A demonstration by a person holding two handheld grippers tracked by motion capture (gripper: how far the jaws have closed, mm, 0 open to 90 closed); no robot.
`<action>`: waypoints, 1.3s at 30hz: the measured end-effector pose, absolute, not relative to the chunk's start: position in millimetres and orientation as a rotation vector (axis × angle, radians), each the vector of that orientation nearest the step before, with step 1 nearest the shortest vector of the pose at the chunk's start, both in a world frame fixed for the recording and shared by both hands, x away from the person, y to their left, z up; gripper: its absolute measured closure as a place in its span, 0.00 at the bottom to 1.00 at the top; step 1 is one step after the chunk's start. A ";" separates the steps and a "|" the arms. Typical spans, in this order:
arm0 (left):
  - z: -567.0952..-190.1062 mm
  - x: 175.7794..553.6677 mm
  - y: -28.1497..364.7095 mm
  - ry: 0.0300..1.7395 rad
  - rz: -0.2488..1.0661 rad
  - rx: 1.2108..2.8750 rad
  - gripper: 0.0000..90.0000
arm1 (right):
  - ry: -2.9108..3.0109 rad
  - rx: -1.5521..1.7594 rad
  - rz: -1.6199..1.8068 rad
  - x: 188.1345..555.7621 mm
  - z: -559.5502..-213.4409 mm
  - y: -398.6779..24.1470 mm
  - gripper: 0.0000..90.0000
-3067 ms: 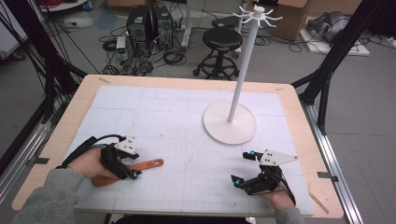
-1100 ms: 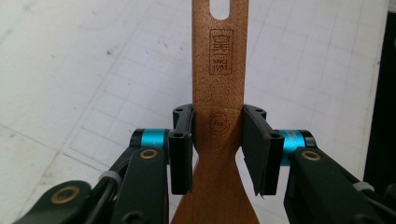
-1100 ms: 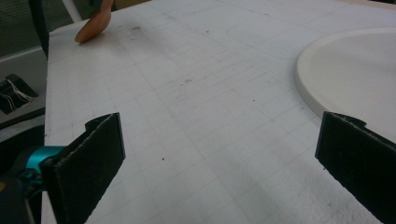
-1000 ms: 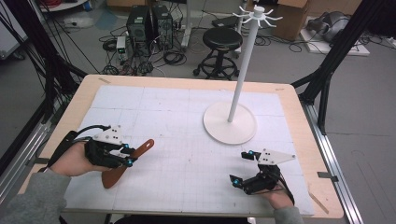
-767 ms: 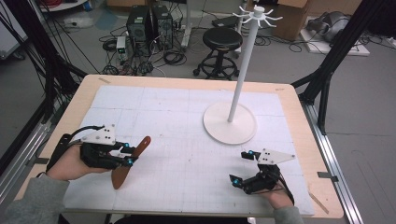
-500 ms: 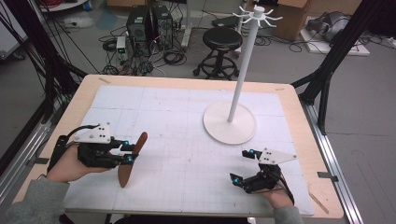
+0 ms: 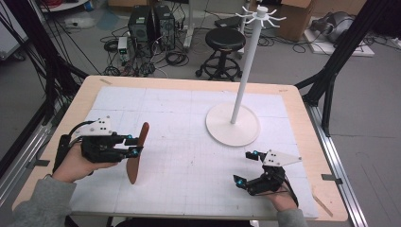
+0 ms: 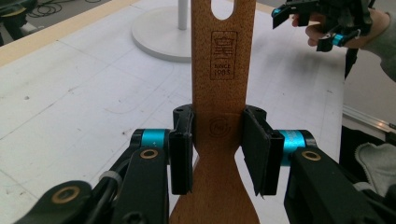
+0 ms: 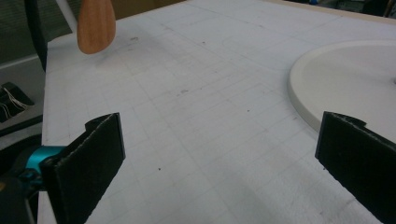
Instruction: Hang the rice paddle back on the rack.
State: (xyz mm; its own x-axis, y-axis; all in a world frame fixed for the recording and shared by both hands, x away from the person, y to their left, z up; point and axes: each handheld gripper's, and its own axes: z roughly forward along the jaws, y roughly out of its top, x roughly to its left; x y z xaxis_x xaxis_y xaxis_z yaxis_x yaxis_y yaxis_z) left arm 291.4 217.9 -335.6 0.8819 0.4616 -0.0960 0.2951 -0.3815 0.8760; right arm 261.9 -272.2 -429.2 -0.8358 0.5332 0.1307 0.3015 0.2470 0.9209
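Cluttered lab floor behind, with a stool; nearer, wide desk under a white gridded mat. White hook stand at right rear, likely waiting for something hung. Wooden spatula off the mat at front left, near upright, pinched at the neck by the left claw. Handle slot and stamp legible from the left gripper view. Right claw spread wide, empty.
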 end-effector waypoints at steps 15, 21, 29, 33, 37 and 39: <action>-316.1 306.0 193.6 0.579 0.202 1.938 0.72 | 2.256 0.796 1.708 265.5 -427.8 -275.6 0.00; -304.2 314.9 180.1 0.560 0.205 1.937 0.72 | 2.281 0.782 1.694 268.0 -430.0 -270.5 0.00; -299.0 323.2 163.9 0.514 0.179 1.931 0.72 | 2.272 0.794 1.725 269.6 -429.9 -270.5 0.00; -295.3 328.2 157.8 0.491 0.174 1.921 0.72 | 2.255 0.796 1.745 269.6 -428.8 -272.2 0.00; -292.0 334.8 153.7 0.486 0.164 1.918 0.72 | 2.264 0.784 1.731 267.2 -428.5 -269.7 0.00; -289.3 339.1 152.1 0.485 0.151 1.913 0.72 | 2.269 0.774 1.723 267.3 -428.8 -268.3 0.00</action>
